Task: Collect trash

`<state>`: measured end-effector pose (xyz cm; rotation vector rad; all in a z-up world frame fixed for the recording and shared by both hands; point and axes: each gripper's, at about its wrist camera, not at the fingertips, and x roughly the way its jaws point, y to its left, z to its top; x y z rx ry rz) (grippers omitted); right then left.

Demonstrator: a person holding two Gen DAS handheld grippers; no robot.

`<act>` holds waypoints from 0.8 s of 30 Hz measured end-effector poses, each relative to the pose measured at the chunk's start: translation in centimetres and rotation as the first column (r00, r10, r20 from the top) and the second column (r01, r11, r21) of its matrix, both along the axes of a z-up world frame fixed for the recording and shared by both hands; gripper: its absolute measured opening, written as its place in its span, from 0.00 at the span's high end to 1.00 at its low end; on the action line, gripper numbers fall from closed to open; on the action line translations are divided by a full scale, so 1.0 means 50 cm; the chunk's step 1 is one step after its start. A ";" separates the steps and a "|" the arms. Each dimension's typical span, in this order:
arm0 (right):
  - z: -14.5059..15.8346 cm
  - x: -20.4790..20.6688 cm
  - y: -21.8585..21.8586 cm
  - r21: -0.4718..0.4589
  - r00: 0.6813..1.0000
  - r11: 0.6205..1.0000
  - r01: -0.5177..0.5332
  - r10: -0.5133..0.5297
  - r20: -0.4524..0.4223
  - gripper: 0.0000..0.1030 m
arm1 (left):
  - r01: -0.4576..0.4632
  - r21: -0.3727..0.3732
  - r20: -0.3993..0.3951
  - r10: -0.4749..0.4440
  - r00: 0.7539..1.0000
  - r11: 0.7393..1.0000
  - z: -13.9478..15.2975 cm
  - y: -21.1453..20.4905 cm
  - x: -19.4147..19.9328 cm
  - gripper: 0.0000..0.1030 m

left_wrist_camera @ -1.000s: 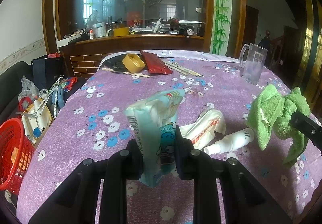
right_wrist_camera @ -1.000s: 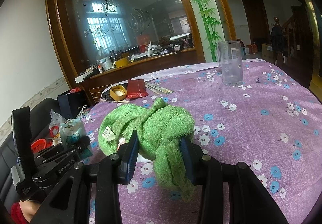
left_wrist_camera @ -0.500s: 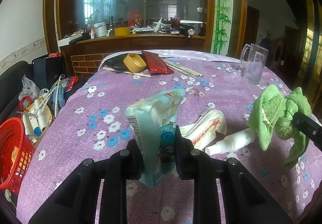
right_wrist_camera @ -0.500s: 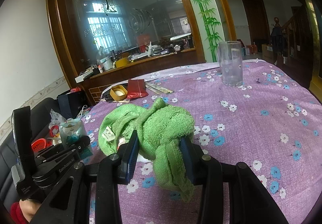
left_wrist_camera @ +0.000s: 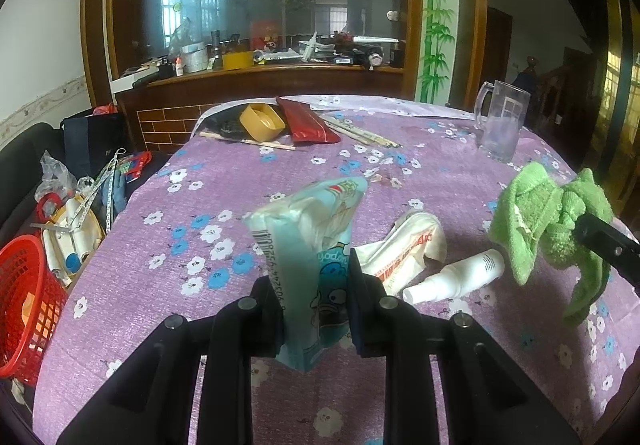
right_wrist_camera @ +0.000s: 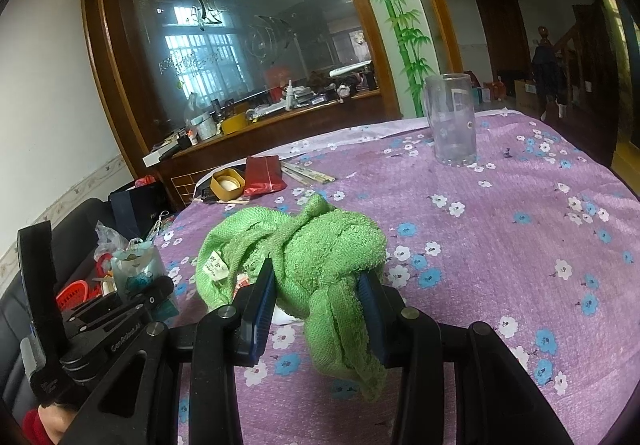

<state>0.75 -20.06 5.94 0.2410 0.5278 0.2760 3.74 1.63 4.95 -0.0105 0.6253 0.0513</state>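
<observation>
My left gripper (left_wrist_camera: pixel 316 285) is shut on a light blue tissue packet (left_wrist_camera: pixel 308 241) and holds it upright above the purple flowered tablecloth (left_wrist_camera: pixel 200 205). My right gripper (right_wrist_camera: pixel 316 293) is shut on a bunched green towel (right_wrist_camera: pixel 304 245), held above the table; the towel also shows at the right of the left wrist view (left_wrist_camera: pixel 548 213). A crumpled white wrapper (left_wrist_camera: pixel 408 249) and a small white spray bottle (left_wrist_camera: pixel 456 277) lie on the cloth between the grippers. A red basket (left_wrist_camera: pixel 24 305) stands off the table's left edge.
A glass mug (left_wrist_camera: pixel 500 121) stands at the far right. A yellow bowl (left_wrist_camera: pixel 262 121), a red pouch (left_wrist_camera: pixel 308 121) and chopsticks (left_wrist_camera: pixel 360 133) lie at the far edge. A cluttered round tray (left_wrist_camera: pixel 68 237) sits left on a dark sofa.
</observation>
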 end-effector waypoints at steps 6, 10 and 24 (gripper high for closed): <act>-0.003 0.004 0.002 -0.003 1.000 1.000 -0.007 0.007 -0.004 0.58 | 0.004 0.001 -0.003 -0.004 1.000 1.000 0.000 -0.003 -0.001 0.78; -0.004 0.007 0.003 -0.003 1.000 1.000 -0.012 0.012 -0.006 0.58 | 0.003 0.005 -0.005 -0.003 1.000 1.000 -0.003 -0.005 0.000 0.77; -0.008 0.008 0.015 -0.007 0.999 0.999 -0.033 0.033 -0.018 0.58 | -0.001 0.006 -0.033 0.001 0.999 1.000 -0.009 -0.004 0.010 0.77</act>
